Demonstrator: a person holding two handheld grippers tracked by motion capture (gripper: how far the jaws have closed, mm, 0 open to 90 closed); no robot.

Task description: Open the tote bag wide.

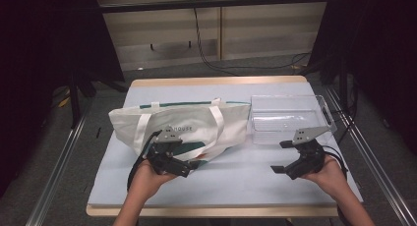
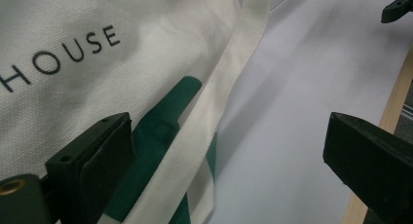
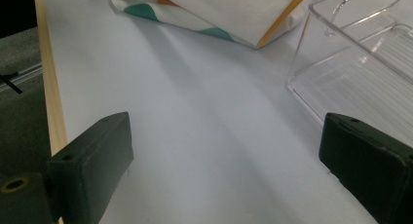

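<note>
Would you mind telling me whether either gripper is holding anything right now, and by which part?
Nothing is held. The left gripper is open over the bag; the right gripper is open above the table.

A wooden-edged table with a pale blue-grey top (image 1: pixel 231 179) carries two things. A cream canvas tote bag with green patches and "HOUSE" lettering (image 1: pixel 182 125) lies flat towards the left edge. A clear plastic rectangular tray (image 1: pixel 290 119), seemingly empty, sits near the far right corner.
</note>
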